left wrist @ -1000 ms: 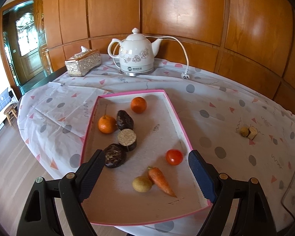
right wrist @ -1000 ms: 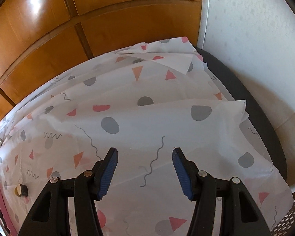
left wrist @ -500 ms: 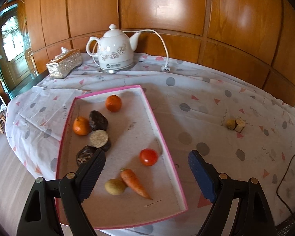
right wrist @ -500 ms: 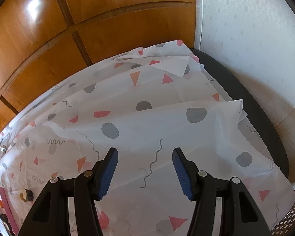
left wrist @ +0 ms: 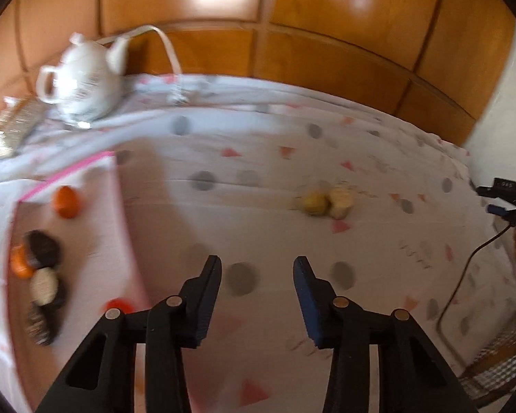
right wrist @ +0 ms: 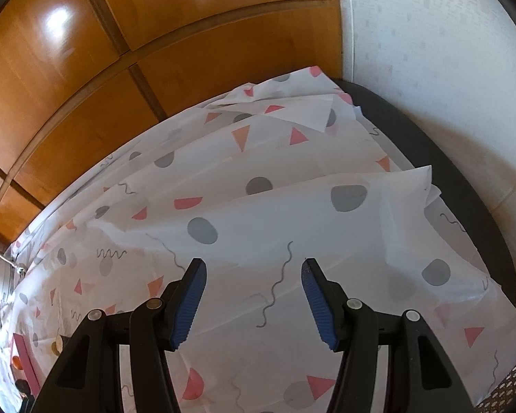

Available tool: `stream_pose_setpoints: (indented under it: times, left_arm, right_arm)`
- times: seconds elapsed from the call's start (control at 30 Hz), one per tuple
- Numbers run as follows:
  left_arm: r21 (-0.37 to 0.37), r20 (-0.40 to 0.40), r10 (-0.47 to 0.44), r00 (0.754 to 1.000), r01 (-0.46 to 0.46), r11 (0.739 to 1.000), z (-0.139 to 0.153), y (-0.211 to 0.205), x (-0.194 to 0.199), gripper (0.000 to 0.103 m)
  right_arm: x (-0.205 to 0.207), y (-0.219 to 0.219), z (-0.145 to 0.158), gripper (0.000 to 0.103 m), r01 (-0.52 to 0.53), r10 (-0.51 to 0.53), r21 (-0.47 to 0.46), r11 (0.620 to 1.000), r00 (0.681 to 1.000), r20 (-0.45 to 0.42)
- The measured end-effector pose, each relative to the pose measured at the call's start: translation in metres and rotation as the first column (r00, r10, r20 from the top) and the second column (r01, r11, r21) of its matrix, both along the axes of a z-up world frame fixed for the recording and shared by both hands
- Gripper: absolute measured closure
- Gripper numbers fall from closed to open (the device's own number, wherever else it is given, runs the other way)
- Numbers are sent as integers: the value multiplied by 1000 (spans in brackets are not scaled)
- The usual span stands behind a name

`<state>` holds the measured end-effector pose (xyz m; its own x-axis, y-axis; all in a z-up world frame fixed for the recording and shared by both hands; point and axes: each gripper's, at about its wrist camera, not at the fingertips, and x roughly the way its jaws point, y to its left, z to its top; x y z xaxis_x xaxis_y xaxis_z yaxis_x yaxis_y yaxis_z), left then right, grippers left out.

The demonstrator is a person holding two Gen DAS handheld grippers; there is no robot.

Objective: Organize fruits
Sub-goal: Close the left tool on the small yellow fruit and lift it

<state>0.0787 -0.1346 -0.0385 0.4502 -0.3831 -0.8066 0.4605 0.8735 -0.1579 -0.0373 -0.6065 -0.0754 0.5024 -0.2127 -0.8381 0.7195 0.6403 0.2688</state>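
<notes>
Blue ribbed pads line both fingers of the left hand-held gripper (left wrist: 257, 272), whose jaws are closing with nothing between them; under the gap lies only the tablecloth (left wrist: 378, 241), white with grey dots and pink triangles, spread over the table. The pads touch no object. The left wrist view is blurred.

Ahead of this hand-held gripper and well apart from it, two small pieces sit on the cloth, touching each other: a round yellowish fruit (left wrist: 313, 203) and a pale, squarish piece (left wrist: 340, 201) just to its right. What the pale one is, the blur hides.

To the left stands a shallow tray with a pink rim (left wrist: 68, 175). On its brown floor lie an orange fruit (left wrist: 66, 201) near the far end, a second orange fruit (left wrist: 19, 266) at the left edge, a dark round piece (left wrist: 43, 249) touching it, a pale-topped round piece (left wrist: 44, 287) below that, another dark piece (left wrist: 39, 323) lower still, and a red tomato (left wrist: 118, 304) close to the right wall. Beyond the tray stands a white teapot (left wrist: 82, 82) with a white cord (left wrist: 168, 48) trailing from it.

The right hand-held gripper (right wrist: 254, 268) hangs over a bare, creased stretch of the same cloth, its jaws partly open, gripping and touching nothing. Wooden wall panels (right wrist: 86, 86) rise behind the table.
</notes>
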Motion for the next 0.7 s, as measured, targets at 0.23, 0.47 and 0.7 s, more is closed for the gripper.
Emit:
stream_pose_setpoints:
  times: [0.23,0.47,0.7]
  left_arm:
    - [-104,-143,-33,989,18,994,-22,-38,32,75]
    - [-80,-89,-64,994,57,995,-31,-68,47,78]
    - [-9,-70,-208,975,208,978,-51,-96,62,56]
  right_arm:
    - [-6,-9,2,45,39,-39,15,999,999,23]
    - [0,-5,-1,45,7,-7,29,1000,1000,14]
    - [4,-3,-4,45,-21,20,52,998,1000,12]
